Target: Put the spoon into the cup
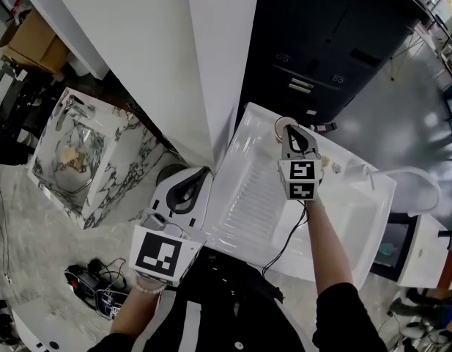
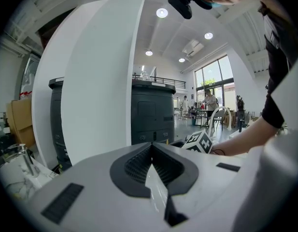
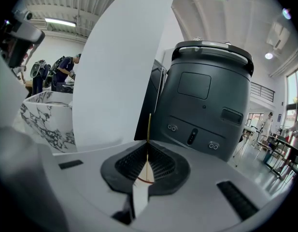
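Two units | left hand-held gripper (image 2: 152,147): jaws together, empty | right hand-held gripper (image 3: 148,146): clamped on spoon (image 3: 149,124)

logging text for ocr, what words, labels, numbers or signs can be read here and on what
No readable text anywhere.
Marker cubes: black square patterns, no letters.
White labels on the dark cabinet: too small to read.

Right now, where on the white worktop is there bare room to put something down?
The ribbed patch is bare, between the left claw and the black cable. The smooth white part right of that cable is free too. The far edge is crowded: the right claw with the spoon, small things and the tap.
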The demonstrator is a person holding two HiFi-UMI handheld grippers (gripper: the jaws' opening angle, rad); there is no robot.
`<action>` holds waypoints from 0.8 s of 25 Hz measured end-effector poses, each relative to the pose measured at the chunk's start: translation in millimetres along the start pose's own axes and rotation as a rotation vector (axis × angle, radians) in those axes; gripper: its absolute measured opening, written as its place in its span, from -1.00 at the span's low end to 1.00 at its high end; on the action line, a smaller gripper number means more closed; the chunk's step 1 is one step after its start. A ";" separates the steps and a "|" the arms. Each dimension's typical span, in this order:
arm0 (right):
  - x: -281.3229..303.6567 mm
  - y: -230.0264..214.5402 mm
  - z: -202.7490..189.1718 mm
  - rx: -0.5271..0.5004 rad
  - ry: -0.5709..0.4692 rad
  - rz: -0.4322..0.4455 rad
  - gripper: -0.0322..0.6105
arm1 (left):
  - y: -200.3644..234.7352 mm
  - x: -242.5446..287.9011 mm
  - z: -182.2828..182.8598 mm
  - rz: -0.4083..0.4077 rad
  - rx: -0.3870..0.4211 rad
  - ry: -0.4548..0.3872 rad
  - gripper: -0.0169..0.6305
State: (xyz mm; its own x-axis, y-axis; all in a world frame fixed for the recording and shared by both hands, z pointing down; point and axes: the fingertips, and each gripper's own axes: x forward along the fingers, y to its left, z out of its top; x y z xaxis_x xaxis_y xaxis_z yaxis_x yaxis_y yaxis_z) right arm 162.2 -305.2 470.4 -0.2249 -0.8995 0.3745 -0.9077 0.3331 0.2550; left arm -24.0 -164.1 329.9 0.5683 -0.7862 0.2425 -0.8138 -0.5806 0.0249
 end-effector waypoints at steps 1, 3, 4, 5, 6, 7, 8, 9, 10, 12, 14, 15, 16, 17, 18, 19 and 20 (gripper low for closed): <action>0.8 1.0 -0.8 -0.014 0.002 0.002 -0.88 | 0.4 0.0 -0.9 0.001 -0.001 0.001 -0.95; 2.2 4.3 -1.5 -0.045 0.007 0.007 -0.88 | 1.3 0.3 -2.6 0.001 -0.003 0.003 -0.95; 2.9 6.0 -1.3 -0.060 0.008 0.009 -0.88 | 1.6 0.4 -3.1 0.001 -0.004 0.004 -0.95; 3.5 7.3 -0.7 -0.072 0.008 0.009 -0.88 | 1.8 0.4 -3.4 0.001 -0.005 0.005 -0.95; 4.0 7.9 -0.2 -0.079 0.007 0.006 -0.88 | 1.9 0.4 -3.6 0.001 -0.006 0.006 -0.95; 4.6 8.1 0.1 -0.080 0.005 0.001 -0.88 | 2.1 0.3 -3.8 0.001 -0.007 0.007 -0.95; 5.2 8.1 0.3 -0.078 0.004 -0.005 -0.88 | 2.2 0.3 -4.0 0.002 -0.008 0.008 -0.95; 6.0 8.0 0.4 -0.075 0.004 -0.010 -0.88 | 2.4 0.4 -4.2 0.002 -0.009 0.009 -0.95; 7.0 8.6 0.6 -0.076 0.005 -0.012 -0.88 | 2.8 0.6 -4.4 0.003 -0.009 0.009 -0.95; 9.4 12.6 0.0 -0.084 0.012 -0.004 -0.88 | 3.6 0.7 -5.2 0.005 -0.010 0.010 -0.95; 11.4 17.6 -2.5 -0.082 0.024 0.009 -0.88 | 4.0 0.1 -5.6 0.005 -0.009 0.009 -0.95; 12.0 19.3 -4.2 -0.075 0.031 0.012 -0.88 | 4.1 -0.4 -5.6 0.005 -0.008 0.008 -0.95; 12.4 20.3 -5.5 -0.068 0.037 0.014 -0.84 | 4.3 -1.0 -5.5 0.006 -0.008 0.008 -0.95; 12.6 21.0 -6.4 -0.065 0.042 0.013 -0.79 | 4.8 -1.5 -5.5 0.007 -0.009 0.008 -0.95; 12.9 21.7 -6.8 -0.066 0.044 0.013 -0.76 | 5.6 -2.1 -5.5 0.009 -0.011 0.009 -0.95; 13.4 22.5 -6.9 -0.068 0.045 0.014 -0.73 | 6.7 -2.6 -5.7 0.011 -0.012 0.010 -0.95; 13.9 23.5 -7.1 -0.070 0.046 0.016 -0.71 | 7.6 -3.0 -6.0 0.014 -0.013 0.011 -0.95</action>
State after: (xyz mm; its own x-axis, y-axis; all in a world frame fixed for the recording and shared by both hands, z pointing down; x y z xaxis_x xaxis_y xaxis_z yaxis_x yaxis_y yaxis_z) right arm 140.3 -307.9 487.9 -0.2210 -0.8805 0.4194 -0.8770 0.3675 0.3094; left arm -32.7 -164.9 335.2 0.5559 -0.7916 0.2536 -0.8230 -0.5671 0.0338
